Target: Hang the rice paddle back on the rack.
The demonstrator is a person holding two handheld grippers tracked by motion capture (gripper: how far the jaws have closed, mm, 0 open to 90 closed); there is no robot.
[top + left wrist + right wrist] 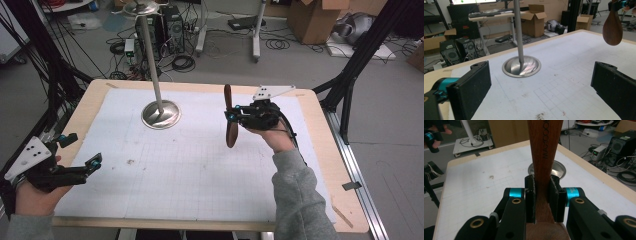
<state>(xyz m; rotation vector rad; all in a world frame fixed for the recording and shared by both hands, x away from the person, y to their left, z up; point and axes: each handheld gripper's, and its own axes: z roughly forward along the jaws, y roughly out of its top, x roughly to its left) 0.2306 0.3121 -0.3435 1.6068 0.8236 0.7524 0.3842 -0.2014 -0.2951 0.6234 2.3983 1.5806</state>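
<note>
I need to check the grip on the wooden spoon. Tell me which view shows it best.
The right gripper view: the wooden spoon fills its centre, its handle clamped between the right gripper's fingers. The high view shows the whole spoon held upright but small. The left gripper view catches just its bowl hanging at the upper right.

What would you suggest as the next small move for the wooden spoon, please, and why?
Probably carry it toward the metal stand: the right hand-held gripper clamps the wooden spoon in the air, while the left hand-held gripper is open.
</note>
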